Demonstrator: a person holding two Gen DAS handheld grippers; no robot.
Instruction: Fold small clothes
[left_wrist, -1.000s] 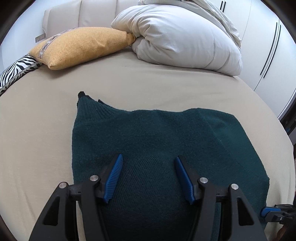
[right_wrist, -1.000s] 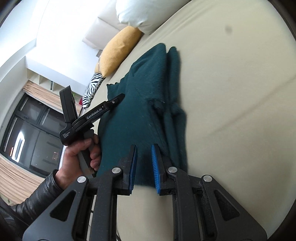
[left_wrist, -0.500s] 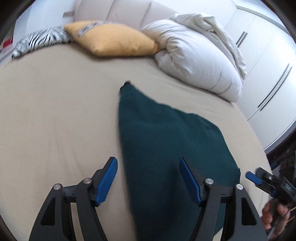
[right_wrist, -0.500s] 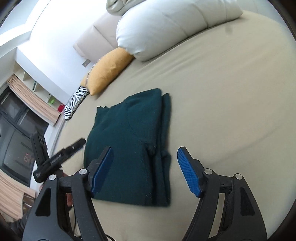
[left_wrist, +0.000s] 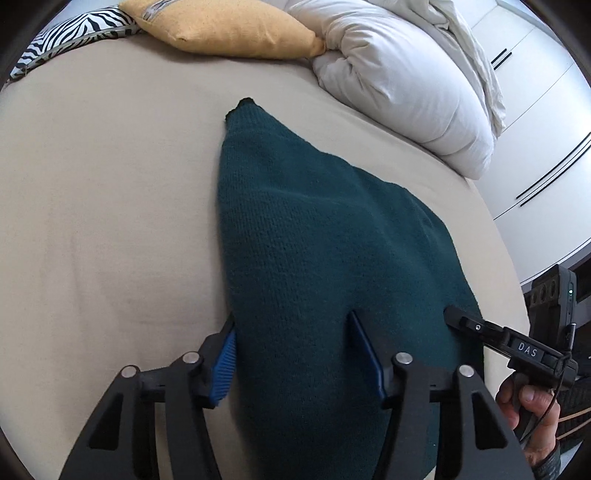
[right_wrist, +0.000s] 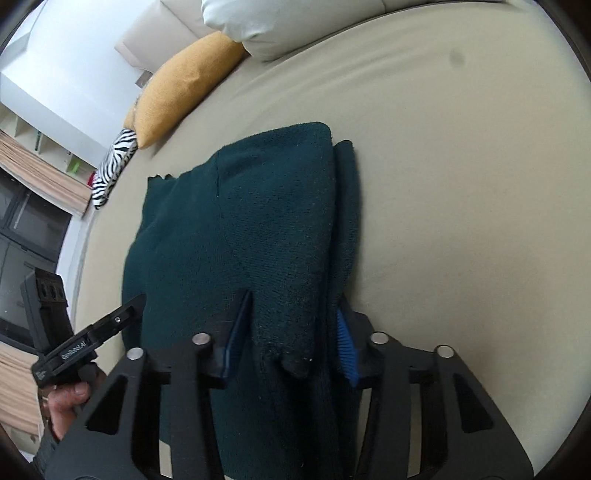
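Folded dark green sweater lies on the bed, long axis running away toward the pillows. Left claw wide, straddling its near-left edge; right claw wide, straddling its near-right edge.

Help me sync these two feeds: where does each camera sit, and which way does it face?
Left wrist: on the left gripper, low at the sweater's near-left edge, facing the pillows; open fingers straddle that edge; right gripper and hand at right.
Right wrist: on the right gripper, low at the sweater's near-right corner, facing the yellow pillow; open fingers straddle the folded layers; left gripper at left.
Shared: sweater, bed, pillows, each other's gripper.
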